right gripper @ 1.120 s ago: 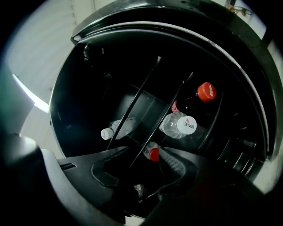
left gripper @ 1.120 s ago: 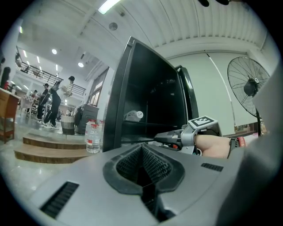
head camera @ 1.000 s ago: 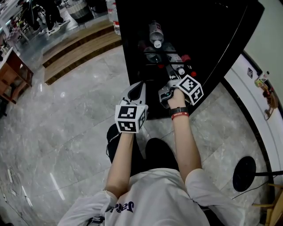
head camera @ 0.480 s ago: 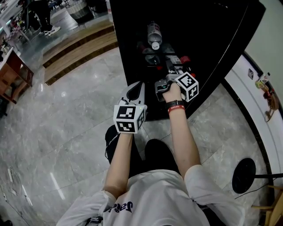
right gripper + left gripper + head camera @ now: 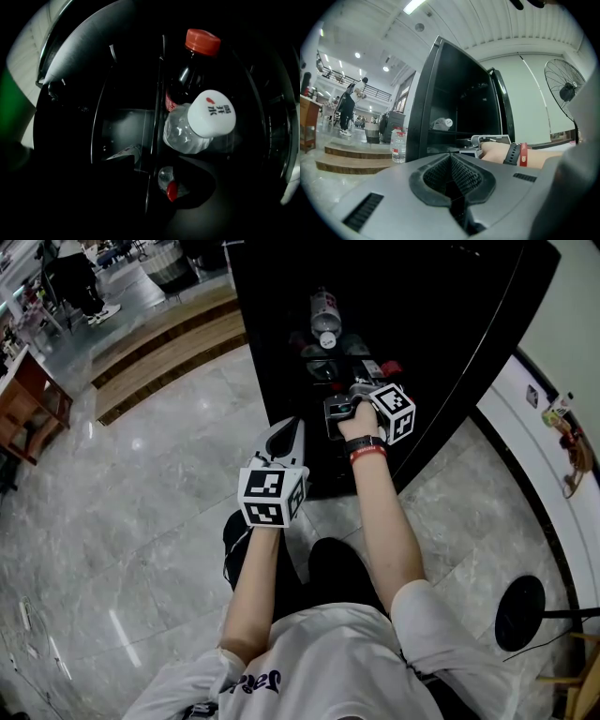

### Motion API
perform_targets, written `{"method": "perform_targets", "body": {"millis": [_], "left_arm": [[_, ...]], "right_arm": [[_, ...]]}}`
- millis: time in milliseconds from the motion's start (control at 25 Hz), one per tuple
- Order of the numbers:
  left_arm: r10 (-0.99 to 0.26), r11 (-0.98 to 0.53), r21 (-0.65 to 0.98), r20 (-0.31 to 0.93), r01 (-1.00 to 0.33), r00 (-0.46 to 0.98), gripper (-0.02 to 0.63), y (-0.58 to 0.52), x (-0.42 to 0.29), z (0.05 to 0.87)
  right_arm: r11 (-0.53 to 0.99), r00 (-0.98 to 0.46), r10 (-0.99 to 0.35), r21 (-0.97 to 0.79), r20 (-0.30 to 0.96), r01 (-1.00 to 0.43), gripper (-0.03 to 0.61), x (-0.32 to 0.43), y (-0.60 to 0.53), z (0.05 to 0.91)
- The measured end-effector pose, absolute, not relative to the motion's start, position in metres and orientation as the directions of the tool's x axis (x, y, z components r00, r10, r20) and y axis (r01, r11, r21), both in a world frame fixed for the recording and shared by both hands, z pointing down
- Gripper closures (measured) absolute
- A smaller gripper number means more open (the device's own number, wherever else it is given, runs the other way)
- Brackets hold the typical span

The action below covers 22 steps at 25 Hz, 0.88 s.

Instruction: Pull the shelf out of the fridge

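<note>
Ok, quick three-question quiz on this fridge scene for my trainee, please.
1. True or false: the left hand-held gripper is inside the fridge.
2. The cap on the lying clear bottle is: A white, B green, C blue.
3. Fill in: the left hand-held gripper's jaws are ___ (apart/together).
Key: 1 false; 2 A; 3 together.

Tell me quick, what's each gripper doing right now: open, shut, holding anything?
Left gripper: shut, empty, outside the fridge.
Right gripper: inside the fridge; too dark to tell open or shut.
</note>
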<state>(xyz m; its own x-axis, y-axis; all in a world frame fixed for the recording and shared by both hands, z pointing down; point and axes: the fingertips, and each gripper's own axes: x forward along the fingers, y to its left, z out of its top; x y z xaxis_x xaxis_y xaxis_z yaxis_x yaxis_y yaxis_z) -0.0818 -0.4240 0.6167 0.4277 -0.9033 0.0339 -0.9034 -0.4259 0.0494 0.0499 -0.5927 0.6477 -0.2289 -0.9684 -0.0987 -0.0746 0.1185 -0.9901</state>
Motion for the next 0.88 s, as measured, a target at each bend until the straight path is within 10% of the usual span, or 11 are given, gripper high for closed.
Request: {"method": "perform_targets", "body": {"millis": [560,880], "left_arm": [[-0.906,-0.419,0.068,0.038,-0.905,0.422,0.595,-0.426,-0.088,0.621],[-0.899,-0.43,0.097,0.04,-0.897,0.436,0.595,-0.426,-0.084,0.627]], "right_arm": [[0.116,-0.227,-0.97,-0.985,-0.085,-0.127,0.339,0.048,-0.612,0.645],[0.096,-0.214,-0.975,-0.984,-0.063,-0.149,0.484,0.05,-0.611,0.656]]}}
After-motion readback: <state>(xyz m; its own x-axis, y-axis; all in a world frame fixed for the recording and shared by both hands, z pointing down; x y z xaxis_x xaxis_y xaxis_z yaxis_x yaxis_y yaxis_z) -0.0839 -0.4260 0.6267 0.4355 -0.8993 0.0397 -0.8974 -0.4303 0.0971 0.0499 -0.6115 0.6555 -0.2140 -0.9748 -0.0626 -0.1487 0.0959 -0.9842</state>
